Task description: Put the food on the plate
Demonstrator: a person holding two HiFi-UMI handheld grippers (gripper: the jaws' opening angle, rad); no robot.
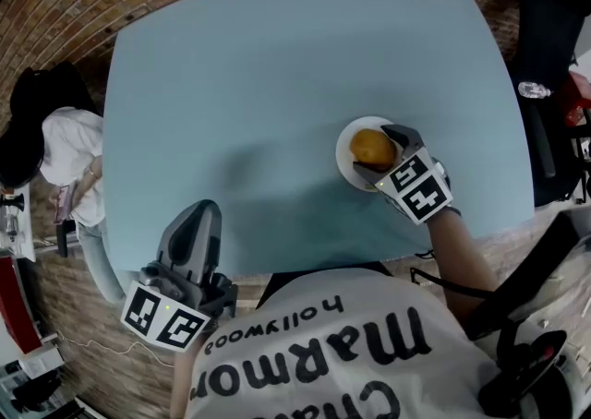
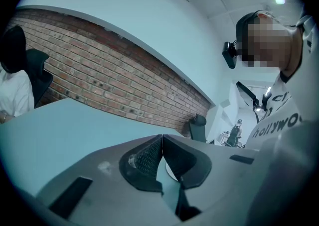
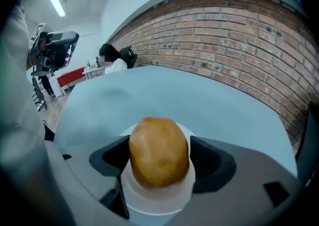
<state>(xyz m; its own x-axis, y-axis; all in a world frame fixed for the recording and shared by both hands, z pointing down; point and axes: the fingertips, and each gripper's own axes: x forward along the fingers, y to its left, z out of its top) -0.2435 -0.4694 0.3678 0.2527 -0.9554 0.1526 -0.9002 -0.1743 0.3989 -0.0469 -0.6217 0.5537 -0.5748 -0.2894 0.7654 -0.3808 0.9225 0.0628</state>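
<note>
1. Potato [image 3: 158, 140] is the likeliest name for the food, though the golden-brown skin could equally belong to a bread roll. It is seen between the jaws of the right gripper [image 3: 159, 160], directly over the white plate [image 3: 149, 201].
2. The right gripper [image 1: 380, 155] is held at a middling width. Both inner jaw faces are pressed against the potato's sides, so the potato [image 1: 372, 146] is judged to be clasped.
3. The potato's long axis is seen to run along the jaws, away from the gripper's camera, so it is gripped across its narrower width. The plate [image 1: 349, 171] lies straight beneath it, and no sideways travel is judged to be needed.
4. In the right gripper view the lower end appears to meet the white surface. Whether the potato rests on the plate or hangs just above it cannot be settled.
5. In the head view the plate is found on the right part of the blue desk [image 1: 277, 66], near the front edge.
6. The left gripper [image 2: 162, 140] is brought together tip to tip, with nothing between its jaws. This gripper [image 1: 203, 212] is held at the desk's near edge on the left, well apart from the plate, so the right one is plainly the nearer.
7. The task is judged nearly complete, with only release and withdrawal along the long axis remaining. Some rolling is to be feared, since the potato is rounded and the plate is small.
</note>
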